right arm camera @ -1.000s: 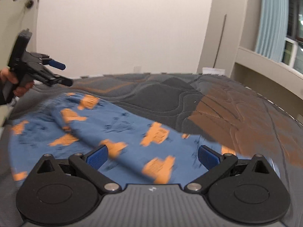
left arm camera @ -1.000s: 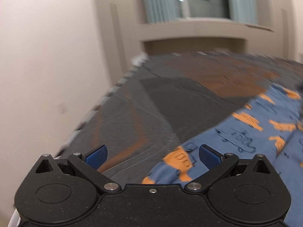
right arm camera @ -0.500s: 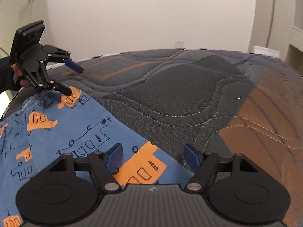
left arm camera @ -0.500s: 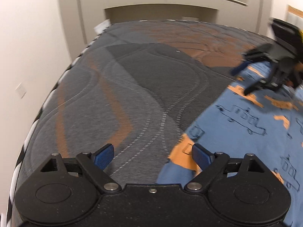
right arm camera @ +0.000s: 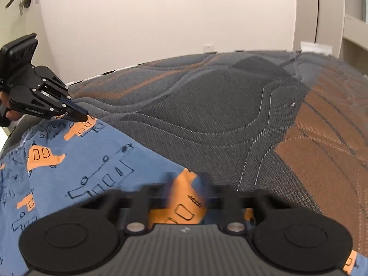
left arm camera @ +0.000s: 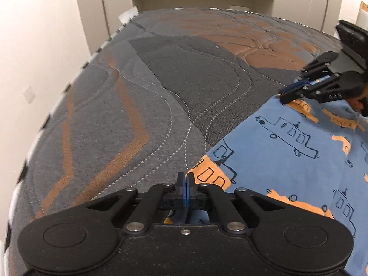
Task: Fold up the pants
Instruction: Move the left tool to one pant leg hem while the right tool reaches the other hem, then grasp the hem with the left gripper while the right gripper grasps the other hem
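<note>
Blue cotton pants (left arm camera: pixel 287 151) (printed with orange and outlined trucks) spread flat on a grey-and-orange quilted mattress (left arm camera: pixel 138 105), far edge running straight from one gripper to the other. Left gripper (left arm camera: pixel 185 179) pressed together on the fabric's left corner at that edge. Right gripper (left arm camera: pixel 285 93) at the opposite corner, pinching cloth there too, fingertips blurred in its own view. Which end points which way: cannot tell.
</note>
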Demonstrator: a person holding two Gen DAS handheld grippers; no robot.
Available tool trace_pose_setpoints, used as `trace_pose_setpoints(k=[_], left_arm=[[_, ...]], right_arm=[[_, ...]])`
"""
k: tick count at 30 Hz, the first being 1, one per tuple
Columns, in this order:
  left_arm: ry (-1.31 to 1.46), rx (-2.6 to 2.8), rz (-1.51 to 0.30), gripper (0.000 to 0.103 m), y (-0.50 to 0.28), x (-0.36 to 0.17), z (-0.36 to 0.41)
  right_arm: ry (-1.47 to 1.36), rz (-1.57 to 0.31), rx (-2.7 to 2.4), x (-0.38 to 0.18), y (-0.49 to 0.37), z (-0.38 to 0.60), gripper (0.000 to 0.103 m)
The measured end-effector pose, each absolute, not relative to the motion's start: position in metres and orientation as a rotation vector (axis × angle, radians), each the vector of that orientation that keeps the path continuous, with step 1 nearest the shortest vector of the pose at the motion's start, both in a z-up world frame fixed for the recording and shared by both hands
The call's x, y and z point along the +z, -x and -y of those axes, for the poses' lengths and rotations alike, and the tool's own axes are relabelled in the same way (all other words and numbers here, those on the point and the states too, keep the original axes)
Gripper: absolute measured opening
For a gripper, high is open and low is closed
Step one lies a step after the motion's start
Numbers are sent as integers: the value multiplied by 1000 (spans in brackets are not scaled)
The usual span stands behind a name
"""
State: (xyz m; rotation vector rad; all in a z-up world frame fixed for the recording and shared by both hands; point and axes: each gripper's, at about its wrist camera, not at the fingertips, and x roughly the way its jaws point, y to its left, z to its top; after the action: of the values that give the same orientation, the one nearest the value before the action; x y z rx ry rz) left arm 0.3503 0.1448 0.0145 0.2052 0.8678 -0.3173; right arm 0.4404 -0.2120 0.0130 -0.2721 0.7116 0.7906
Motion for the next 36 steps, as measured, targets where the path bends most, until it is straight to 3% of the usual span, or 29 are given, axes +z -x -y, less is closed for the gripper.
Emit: trace_pose_setpoints(k=[7, 13, 22, 24, 26, 27, 28, 30, 33, 34, 35, 36], left_arm=[[-236, -242, -732, 0, -341, 39, -141], [-267, -146, -646, 0, -356, 50, -146], [-217, -169, -738, 2, -373, 17, -164], [-204, -174, -731, 16, -369, 21, -165], [-195, -180, -716, 37, -364, 23, -167], [-191, -183, -709, 40, -365, 25, -170], [-188, -182, -706, 45, -364, 27, -171], [-179, -181, -723, 49, -368, 25, -173], [-142, -191, -774, 48, -374, 18, -179], [-128, -202, -791, 41, -375, 16, -181], [-116, -216, -808, 22, -377, 14, -182], [-107, -230, -821, 9, -377, 12, -183]], right_arm=[[457, -609, 637, 29, -418, 180, 2], [435, -492, 535, 56, -449, 157, 2], [431, -627, 557, 13, -496, 133, 4], [423, -625, 571, 12, -488, 139, 12], [405, -626, 593, 18, -485, 143, 45], [395, -621, 601, 21, -485, 146, 52], [383, -616, 605, 24, -485, 149, 57], [352, -629, 613, 27, -491, 153, 57], [293, -671, 615, 22, -505, 156, 56], [270, -689, 622, 19, -509, 156, 47], [253, -704, 628, 15, -512, 155, 29], [249, -711, 631, 13, -511, 154, 22]])
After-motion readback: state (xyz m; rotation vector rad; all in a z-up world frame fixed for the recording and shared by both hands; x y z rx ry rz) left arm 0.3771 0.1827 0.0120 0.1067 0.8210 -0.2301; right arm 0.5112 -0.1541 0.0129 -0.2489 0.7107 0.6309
